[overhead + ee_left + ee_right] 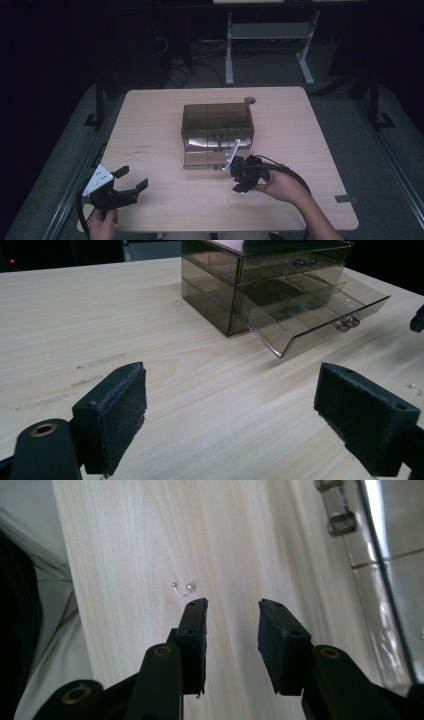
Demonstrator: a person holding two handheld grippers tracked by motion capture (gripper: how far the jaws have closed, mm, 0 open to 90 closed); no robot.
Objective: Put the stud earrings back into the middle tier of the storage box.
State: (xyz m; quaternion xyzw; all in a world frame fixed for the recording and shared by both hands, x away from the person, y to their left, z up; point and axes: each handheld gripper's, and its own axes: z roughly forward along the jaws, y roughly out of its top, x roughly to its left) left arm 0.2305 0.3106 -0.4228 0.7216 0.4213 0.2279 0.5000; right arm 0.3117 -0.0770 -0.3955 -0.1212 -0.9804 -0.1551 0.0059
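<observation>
A smoky see-through drawer box (217,125) stands mid-table with its bottom drawer (205,159) pulled out toward me. In the left gripper view the open drawer (310,315) shows dividers and a small metal handle (347,323). My right gripper (239,182) hovers just right of the drawer front, pointing down at the table. Its jaws (232,605) stand partly open with nothing between them. A tiny curved metal ring (182,589) lies on the wood just beyond the left jaw's tip. My left gripper (132,178) rests at the near left, wide open and empty (230,410).
The table's near edge (75,610) runs close to the ring, with the person's clothing beyond it. A round cable hole (249,100) sits at the far edge behind the box. Bare wood stretches between the left gripper and the box.
</observation>
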